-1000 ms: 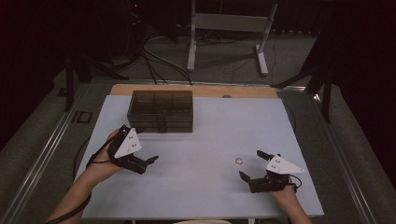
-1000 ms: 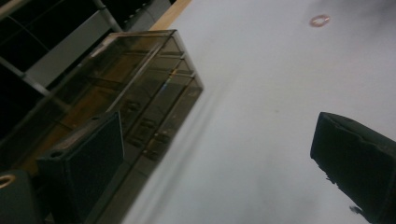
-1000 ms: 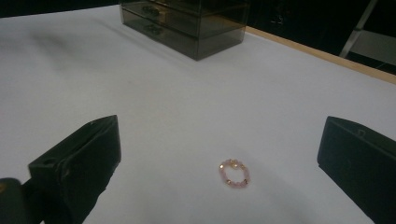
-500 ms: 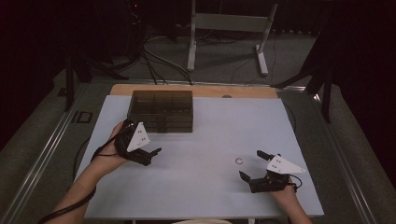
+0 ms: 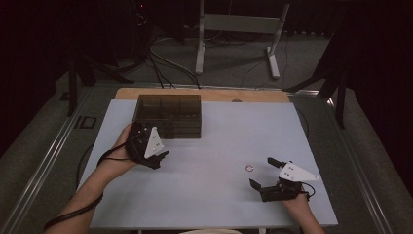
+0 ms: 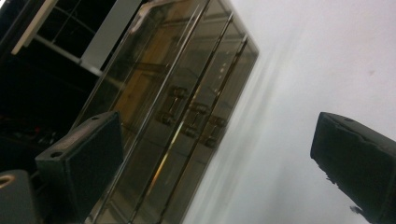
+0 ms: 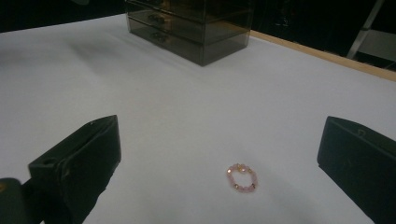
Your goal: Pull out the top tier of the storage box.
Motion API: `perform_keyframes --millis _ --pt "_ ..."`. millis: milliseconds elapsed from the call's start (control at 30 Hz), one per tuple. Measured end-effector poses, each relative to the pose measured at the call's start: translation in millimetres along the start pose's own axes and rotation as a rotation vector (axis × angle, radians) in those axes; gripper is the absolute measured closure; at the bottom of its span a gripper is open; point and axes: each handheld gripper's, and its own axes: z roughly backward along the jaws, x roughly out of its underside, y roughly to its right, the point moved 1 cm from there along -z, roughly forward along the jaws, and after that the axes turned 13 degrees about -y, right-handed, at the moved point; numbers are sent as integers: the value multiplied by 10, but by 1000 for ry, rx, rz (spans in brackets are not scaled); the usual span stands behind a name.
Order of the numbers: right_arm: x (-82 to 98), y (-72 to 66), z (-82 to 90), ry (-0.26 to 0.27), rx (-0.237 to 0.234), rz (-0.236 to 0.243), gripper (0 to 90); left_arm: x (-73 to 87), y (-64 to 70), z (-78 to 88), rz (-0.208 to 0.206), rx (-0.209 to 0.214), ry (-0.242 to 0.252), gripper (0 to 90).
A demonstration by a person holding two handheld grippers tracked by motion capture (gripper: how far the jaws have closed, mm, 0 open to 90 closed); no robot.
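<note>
Nearest to me, my right gripper (image 5: 265, 173) rests low on the table (image 5: 219, 204), its two blocky black jaws spread wide with nothing between them. Its grey three-cornered plate lies flat on top, and the cable loops back over my wrist. Just ahead of those jaws, on the smooth pale sheet that covers the table, lies a small bracelet (image 7: 241, 177): a loose ring of round pink beads with a few gold-coloured ones among them. It touches neither jaw; from above it reads as a thin pale circle (image 5: 249, 168) a little up and left of the gripper.

Farther across, my left gripper (image 5: 160, 157) hangs in my left hand (image 5: 122, 151) just in front of the drawer box (image 5: 168, 115). Its matte black jaws also stand well apart and hold nothing. The box is smoky, see-through plastic, square-cornered and glossy, with stacked drawers whose small bar handles (image 6: 191, 119) show through the front. My left gripper is close to its front left corner, though I cannot tell whether it touches.

Beyond the box, a strip of bare wood (image 5: 253, 95) edges the table's far side.
</note>
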Motion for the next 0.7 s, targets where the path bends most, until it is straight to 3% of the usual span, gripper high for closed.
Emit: perform_keyframes --millis 200,300,433,567,700 --pt "3 3 -2 -3 6 2 1 -39 19 -77 -24 -22 -40 43" --pt "6 6 -4 -5 6 2 1 -59 40 -108 -46 -53 -50 43" --pt "5 6 -3 -4 5 1 1 -96 85 -159 -117 -108 -90 43" --pt "5 4 0 -3 5 1 1 -132 142 -215 -133 -160 -115 43" --pt "6 6 -1 -6 6 1 1 -155 179 -248 -171 -207 -180 43"
